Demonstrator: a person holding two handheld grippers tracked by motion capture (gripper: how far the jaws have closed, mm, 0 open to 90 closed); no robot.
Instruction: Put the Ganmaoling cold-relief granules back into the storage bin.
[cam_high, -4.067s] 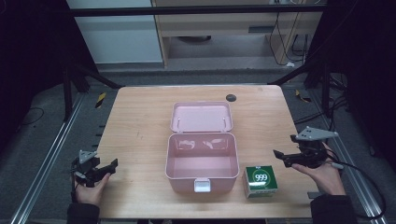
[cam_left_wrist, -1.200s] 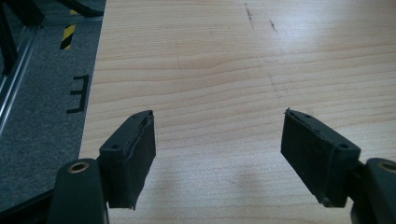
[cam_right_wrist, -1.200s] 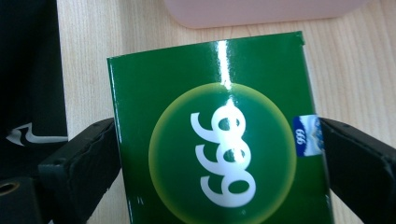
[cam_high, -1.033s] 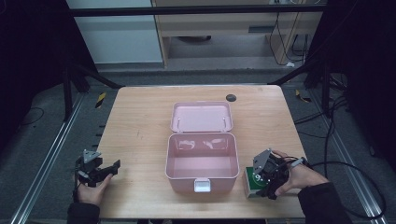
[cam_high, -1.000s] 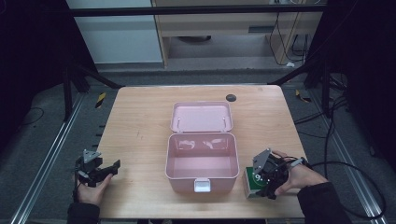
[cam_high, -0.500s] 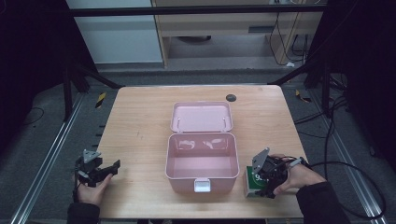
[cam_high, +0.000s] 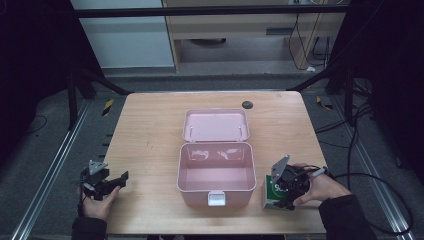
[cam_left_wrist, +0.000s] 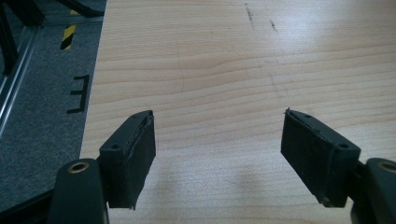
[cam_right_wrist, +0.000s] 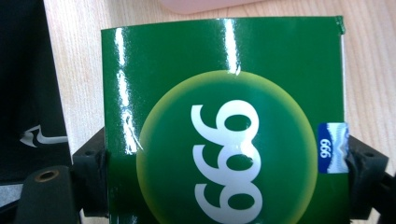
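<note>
The right gripper (cam_high: 286, 189) pinches the green box (cam_right_wrist: 224, 126) by its two sides, just right of the open pink case (cam_high: 216, 172) on the worktop (cam_high: 150, 130). Its printed "999" reads upside down in the right gripper view. The left gripper (cam_left_wrist: 219, 158) sits spread, well left of the case.

green 999 box (cam_right_wrist: 224, 135) flat on table, just right of open pink case (cam_high: 216, 172).

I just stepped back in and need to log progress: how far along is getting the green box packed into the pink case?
Done: the pink case sits open on the table, lid back and nothing inside. In hand: the right gripper has its jaws against both sides of the green 999 box, which stands beside the case, not in it. The left gripper is open over bare wood. Left, presumably: lifting the box into the case and closing the lid.
</note>
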